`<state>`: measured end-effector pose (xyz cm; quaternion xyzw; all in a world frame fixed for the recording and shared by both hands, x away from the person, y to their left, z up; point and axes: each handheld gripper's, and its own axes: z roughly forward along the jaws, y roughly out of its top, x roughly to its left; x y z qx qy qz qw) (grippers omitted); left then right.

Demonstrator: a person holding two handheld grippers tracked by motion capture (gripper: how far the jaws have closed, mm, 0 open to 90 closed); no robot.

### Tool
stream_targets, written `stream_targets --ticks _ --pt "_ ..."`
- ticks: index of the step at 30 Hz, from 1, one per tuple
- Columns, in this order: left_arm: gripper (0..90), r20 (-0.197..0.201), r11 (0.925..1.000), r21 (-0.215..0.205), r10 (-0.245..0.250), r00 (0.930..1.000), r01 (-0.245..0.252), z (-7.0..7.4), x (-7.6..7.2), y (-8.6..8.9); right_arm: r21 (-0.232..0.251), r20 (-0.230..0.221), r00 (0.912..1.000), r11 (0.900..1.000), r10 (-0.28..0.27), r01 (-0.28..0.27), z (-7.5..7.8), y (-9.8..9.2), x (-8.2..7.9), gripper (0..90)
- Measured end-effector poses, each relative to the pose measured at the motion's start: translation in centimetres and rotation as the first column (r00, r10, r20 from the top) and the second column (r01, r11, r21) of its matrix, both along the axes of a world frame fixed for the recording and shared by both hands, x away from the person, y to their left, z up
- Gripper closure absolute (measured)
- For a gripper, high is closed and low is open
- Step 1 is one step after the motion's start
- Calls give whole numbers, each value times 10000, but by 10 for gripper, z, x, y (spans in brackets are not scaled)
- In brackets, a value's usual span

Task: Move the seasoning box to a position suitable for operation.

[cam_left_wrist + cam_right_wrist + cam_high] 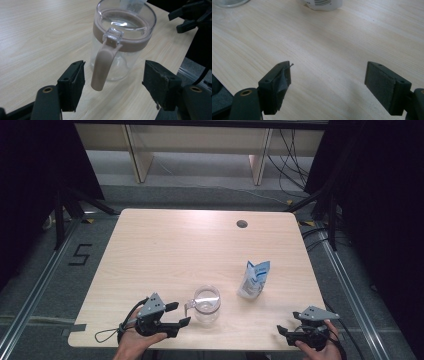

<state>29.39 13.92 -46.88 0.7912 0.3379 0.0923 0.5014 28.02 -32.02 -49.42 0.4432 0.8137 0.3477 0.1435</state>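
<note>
- Nearest the table's [150, 250] front edge, the left gripper [181, 313] sits with jaws spread and nothing pinched; the handle [102, 67] hangs in the gap, touching neither pad.
- Right gripper [283, 331] is off at the near right corner, jaws wide and holding nothing, over bare wood.
- Just past the left one, the clear pitcher [206, 303] stands upright, tan-banded lid on.
- Further back right, the white pouch [254, 279] stands untouched.
- My guess: the pitcher's in place, and whatever involves the pouch is left to do.
</note>
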Motion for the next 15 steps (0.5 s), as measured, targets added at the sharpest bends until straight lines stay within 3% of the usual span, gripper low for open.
stream_targets --ticks 2,3,5,8,9,13,15 --pt "344 -117 9996 -239 114 9999 -117 3 -3 1 -98 246 9997 9999 43 -40 0 -1 1 220" --pt "350 -14 9999 -138 85 10000 -85 4 -3 2 -30 103 9988 9988 489 -488 0 -2 3 220" --pt "361 -31 9996 -236 131 9999 -132 6 -5 2 138 -4 9995 9994 310 -309 1 -1 0 222" --pt "364 44 9995 -288 110 9999 -109 9 -4 1 21 140 9986 9987 508 -509 1 -2 0 222" --pt "373 85 9993 -336 141 9999 -138 10 -4 0 -3 181 9996 9998 207 -207 1 -1 -2 222" --pt "384 73 9994 -309 141 9999 -139 12 -3 -2 -183 365 9992 9998 130 -123 1 -4 -3 222" --pt "384 198 9995 -316 90 9998 -84 13 -2 -4 -44 250 9996 9999 143 -142 1 -4 -3 222"
